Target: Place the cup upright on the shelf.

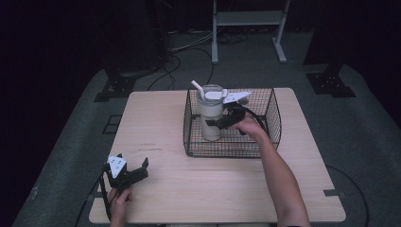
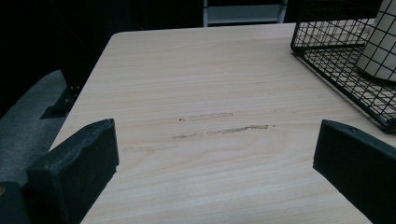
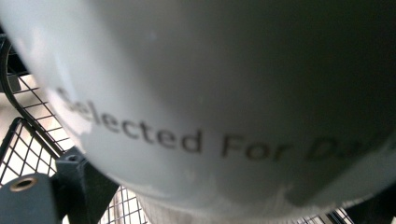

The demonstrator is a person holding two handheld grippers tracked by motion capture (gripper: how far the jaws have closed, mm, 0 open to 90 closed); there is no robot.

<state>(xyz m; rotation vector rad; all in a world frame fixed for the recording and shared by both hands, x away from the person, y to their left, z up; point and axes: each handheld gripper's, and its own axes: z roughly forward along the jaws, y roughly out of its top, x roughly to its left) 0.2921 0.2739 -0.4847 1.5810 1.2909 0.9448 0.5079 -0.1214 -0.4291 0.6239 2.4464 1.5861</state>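
A cream tumbler [image 1: 209, 118] with a lid and a white straw [image 1: 197, 88] stands upright in the left half of a black wire basket [image 1: 227, 152]. My right gripper [image 1: 218, 124] reaches into the basket from the right, its jaws closed on the tumbler's lower body. In the right gripper view the tumbler [image 3: 210, 93] sits right up against the camera, with grey lettering on it and a jaw at either side. My left gripper [image 1: 132, 161] rests open near the table's front left corner, with only bare wood between the jaws [image 2: 215, 154].
The basket [image 2: 327, 60] sits at the back middle of the light wooden table [image 1: 156, 127]. Its right half holds nothing. Dark floor, cables and stand legs [image 1: 215, 52] lie beyond the far edge.
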